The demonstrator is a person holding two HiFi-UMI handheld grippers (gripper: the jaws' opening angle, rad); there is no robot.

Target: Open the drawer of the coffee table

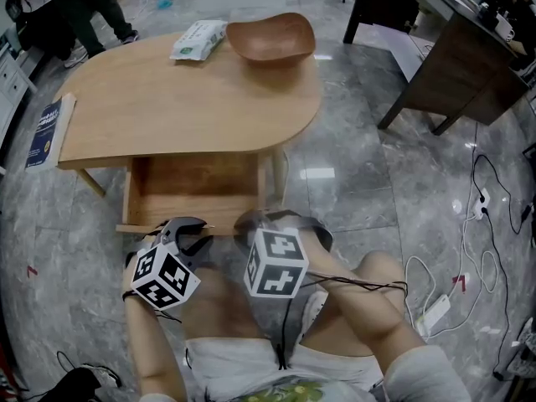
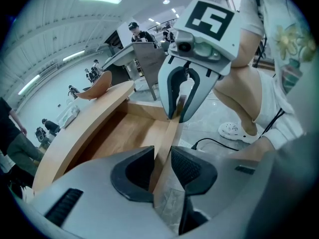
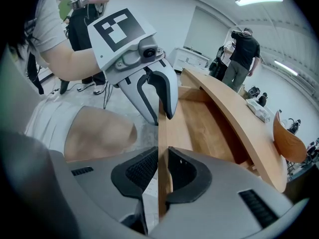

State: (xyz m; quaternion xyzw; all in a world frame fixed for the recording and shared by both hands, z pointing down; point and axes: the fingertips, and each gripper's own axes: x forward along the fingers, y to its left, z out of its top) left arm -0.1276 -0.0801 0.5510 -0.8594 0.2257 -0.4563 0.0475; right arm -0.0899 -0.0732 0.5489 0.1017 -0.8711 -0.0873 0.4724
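- two hand-held grippers sit side by side at the near edge of the drawer (image 1: 194,187), which stands pulled out from under the coffee table (image 1: 167,107) toward the person.
- the drawer juts from below the near long side of the rounded wooden top, and its bare wooden bottom is open to the head view.
- the left gripper (image 2: 162,167) straddles the drawer's front board (image 2: 168,133): one pad is on the inner face and one on the outer, and both press on the wood.
- the right gripper (image 3: 160,171) pinches the same board in the same way, its pads tight against either face, just to the right of the left one in the head view.
- both grippers tilt steeply down onto the board's top edge, and their marker cubes (image 1: 275,263) face the head camera above the person's bare knees.
- a wooden bowl (image 1: 270,38) rests at the far edge of the table top, with a white packet (image 1: 198,40) just beside it on the left.
- a blue book (image 1: 46,132) lies at the table's left end.
- the floor (image 1: 368,182) is grey polished stone; a white power strip (image 1: 435,310) and loose cables lie on it at the right, well apart from the table.
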